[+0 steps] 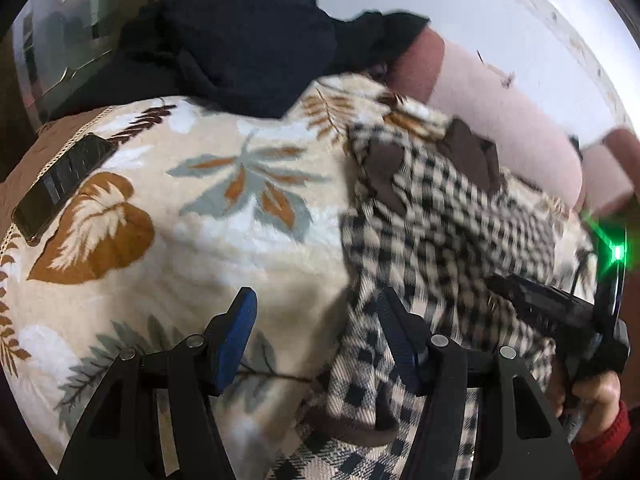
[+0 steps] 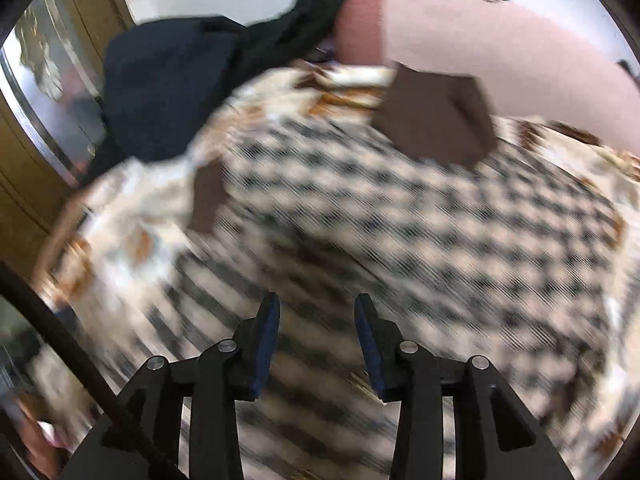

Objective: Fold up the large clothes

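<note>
Bedding with a cream leaf-print blanket (image 1: 168,216) covers the work surface; a pink headboard cushion (image 1: 500,120) runs along the far side below a pale wall. On the blanket lies a checked garment (image 1: 440,232) (beige and black, with brown patches (image 1: 472,152)). In the left wrist view its long axis runs from about 6 o'clock up to about 1 o'clock. A dark navy garment (image 1: 240,48) is heaped at 12 o'clock, and a black phone (image 1: 60,184) lies on the blanket edge at 9 o'clock.

The left gripper (image 1: 316,304) has its jaws set wide apart and grips nothing; the right-hand finger stands over the checked cloth edge, the left-hand finger over bare blanket. The right gripper (image 2: 316,308) is about half open with nothing between the pads, poised above the checked garment (image 2: 400,240) (this view is heavily blurred). It also shows at 4 o'clock in the left wrist view, held by a hand (image 1: 596,396) in a red sleeve (image 1: 608,440).
</note>
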The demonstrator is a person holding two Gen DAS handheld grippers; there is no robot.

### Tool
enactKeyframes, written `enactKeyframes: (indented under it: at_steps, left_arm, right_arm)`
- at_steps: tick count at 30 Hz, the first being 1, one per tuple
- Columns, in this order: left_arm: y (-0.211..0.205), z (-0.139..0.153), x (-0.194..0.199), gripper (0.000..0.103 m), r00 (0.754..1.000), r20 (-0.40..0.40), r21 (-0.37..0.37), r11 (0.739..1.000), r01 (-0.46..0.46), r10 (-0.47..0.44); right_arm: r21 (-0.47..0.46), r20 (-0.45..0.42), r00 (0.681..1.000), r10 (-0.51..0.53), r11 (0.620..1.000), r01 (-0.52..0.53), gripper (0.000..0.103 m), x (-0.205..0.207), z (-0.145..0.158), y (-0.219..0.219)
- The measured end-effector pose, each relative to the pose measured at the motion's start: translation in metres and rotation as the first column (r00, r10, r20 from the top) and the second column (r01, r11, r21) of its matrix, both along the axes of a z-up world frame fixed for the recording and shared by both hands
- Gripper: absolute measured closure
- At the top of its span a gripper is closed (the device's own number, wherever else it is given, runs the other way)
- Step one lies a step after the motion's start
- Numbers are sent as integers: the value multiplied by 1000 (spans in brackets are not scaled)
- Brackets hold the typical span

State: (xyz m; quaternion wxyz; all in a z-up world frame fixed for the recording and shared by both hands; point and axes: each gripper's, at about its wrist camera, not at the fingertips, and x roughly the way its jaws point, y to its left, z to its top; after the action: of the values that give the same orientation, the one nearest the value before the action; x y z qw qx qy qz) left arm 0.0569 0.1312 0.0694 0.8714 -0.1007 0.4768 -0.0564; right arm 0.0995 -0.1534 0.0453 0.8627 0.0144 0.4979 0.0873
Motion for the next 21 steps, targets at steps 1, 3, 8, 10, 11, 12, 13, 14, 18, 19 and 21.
enactKeyframes:
  at_steps: [1, 3, 8, 10, 11, 12, 13, 14, 18, 19, 21]
  left_arm:
    - [-8, -5, -2, 41, 1000, -12, 24, 1000, 17, -17]
    - [-21, -16, -6, 41, 998, -39, 71, 997, 42, -40]
    - [-36, -37, -29, 41, 995, -89, 143, 988, 63, -51]
    - [-36, -41, -45, 41, 995, -92, 147, 988, 48, -35]
    - [-35, -42, -52, 41, 995, -95, 145, 988, 44, -30]
    - [-33, -43, -60, 41, 995, -98, 140, 989, 38, -25]
    - [-31, -44, -70, 41, 995, -98, 135, 990, 28, -15]
    - [-28, -44, -81, 42, 995, -96, 127, 992, 14, -2]
    - [-13, -38, -123, 51, 993, -117, 33, 999, -26, 30]
    - [-12, -37, -135, 55, 992, -124, 50, 998, -31, 37]
    - [-10, -34, -154, 56, 992, -121, 64, 998, -27, 35]
  right_arm:
    - [-43, -18, 1000, -6, 999, 5, 60, -10, -11, -6]
    - [-52, -46, 999, -14, 999, 12, 58, -34, -27, -15]
    - [-65, -15, 1000, 1, 998, -2, 46, -102, -26, -22]
    - [-73, -5, 1000, 21, 997, -22, 43, -130, -23, -25]
    - [-54, -30, 999, 32, 998, -33, 41, -143, -24, -29]
    - [-32, -38, 999, 34, 999, -35, 41, -150, -26, -30]
    - [-19, -39, 999, 32, 999, -33, 39, -160, -24, -34]
    - [-15, -42, 998, 36, 999, -36, 39, -172, -23, -36]
    - [-29, -35, 998, 52, 998, -53, 38, -225, -20, -43]
    - [-26, -35, 998, 47, 999, -47, 38, -236, -21, -42]
    - [-6, -48, 998, 39, 999, -40, 37, -255, -22, -45]
